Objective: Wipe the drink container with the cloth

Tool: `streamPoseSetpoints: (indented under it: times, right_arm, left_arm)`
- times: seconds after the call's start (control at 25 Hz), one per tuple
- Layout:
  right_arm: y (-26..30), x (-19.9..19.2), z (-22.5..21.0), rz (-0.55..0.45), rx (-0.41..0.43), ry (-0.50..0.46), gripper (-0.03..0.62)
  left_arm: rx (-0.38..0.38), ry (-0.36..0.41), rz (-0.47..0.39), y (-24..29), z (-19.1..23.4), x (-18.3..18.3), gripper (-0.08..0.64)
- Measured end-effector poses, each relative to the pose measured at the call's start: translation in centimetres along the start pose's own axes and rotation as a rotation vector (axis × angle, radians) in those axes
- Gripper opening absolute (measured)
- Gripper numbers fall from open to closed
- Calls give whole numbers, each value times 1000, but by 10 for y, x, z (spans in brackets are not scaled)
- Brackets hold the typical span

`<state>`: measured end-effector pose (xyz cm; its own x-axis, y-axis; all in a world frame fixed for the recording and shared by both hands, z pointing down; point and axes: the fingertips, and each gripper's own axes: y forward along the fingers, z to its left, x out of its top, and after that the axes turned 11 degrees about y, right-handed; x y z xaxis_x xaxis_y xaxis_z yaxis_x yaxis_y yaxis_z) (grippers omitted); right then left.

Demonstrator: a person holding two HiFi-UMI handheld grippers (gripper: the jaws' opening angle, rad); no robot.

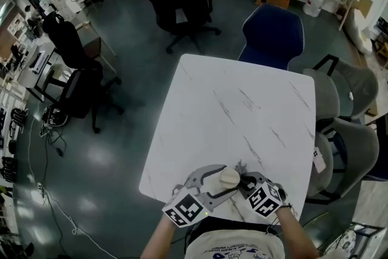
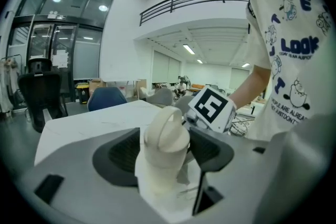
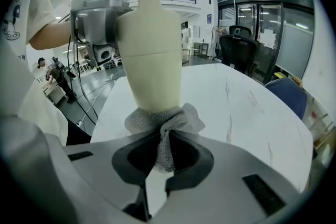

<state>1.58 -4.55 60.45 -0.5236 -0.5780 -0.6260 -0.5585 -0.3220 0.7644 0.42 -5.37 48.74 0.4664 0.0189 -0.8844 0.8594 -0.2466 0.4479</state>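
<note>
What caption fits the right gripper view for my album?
Right hand-held gripper pinching a grey knitted cloth against the bottom of a cream plastic drink container, above a white marbled table.

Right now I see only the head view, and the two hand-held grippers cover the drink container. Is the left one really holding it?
Observer: Yes. The left gripper view shows the left hand-held gripper with its jaws closed on the drink container, near its top.
Operator: And the cloth?
Observer: The right hand-held gripper pinches the grey cloth between its jaws.
Operator: Does it touch the container?
Observer: Yes, the right gripper view shows it against the container's lower end.
</note>
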Motion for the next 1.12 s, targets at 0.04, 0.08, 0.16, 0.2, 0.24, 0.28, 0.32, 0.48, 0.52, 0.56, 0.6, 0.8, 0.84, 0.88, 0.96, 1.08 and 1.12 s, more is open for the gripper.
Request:
streamPoseSetpoints:
  times: [0.04,0.08,0.16,0.2,0.24,0.28,0.32,0.48,0.52,0.56,0.6,0.8,0.84,0.88,0.96,1.08,1.12]
  right_arm:
    - [1,-1,0,3,1,1,43]
    - [3,-2,-1,6,2,3,43]
    - [6,-5,-1,12,7,9,43]
    - [7,-7,-1,15,9,11,43]
    - [8,-8,-2,17,10,13,43]
    - [10,-10,-2,20,12,14,43]
    - [11,-11,-2,22,14,16,43]
    - [15,-12,-4,30,20,20,43]
    - [15,-12,-4,31,22,22,43]
    - [16,-12,-4,32,23,23,43]
    - [16,-12,-3,32,25,25,43]
    - [17,-11,-3,31,27,30,43]
    - [16,-11,-3,30,27,30,43]
    - [16,-12,-4,29,27,28,43]
    - [13,-10,-3,23,28,26,43]
    - [8,-7,-1,14,30,22,43]
    - [6,-5,0,10,31,21,43]
  left_arm:
    - [23,-11,-9,-1,1,2,275]
    - [47,-22,-19,-2,2,3,276]
    - [91,-52,-34,-3,3,2,279]
    - [108,-69,-41,-3,3,1,279]
    - [123,-86,-48,-4,3,0,281]
    - [138,-99,-55,-4,3,-1,281]
    - [151,-108,-59,-5,4,-1,281]
    - [193,-126,-67,-5,5,1,281]
    - [204,-132,-69,-5,5,1,281]
    - [215,-139,-72,-5,5,1,279]
    - [225,-143,-73,-5,5,1,279]
    - [242,-146,-83,-6,6,0,270]
    - [239,-145,-85,-6,6,0,269]
    - [235,-146,-87,-5,6,1,268]
    - [222,-149,-91,-5,5,2,268]
    - [188,-133,-95,-6,4,1,267]
    - [178,-130,-95,-6,4,1,267]
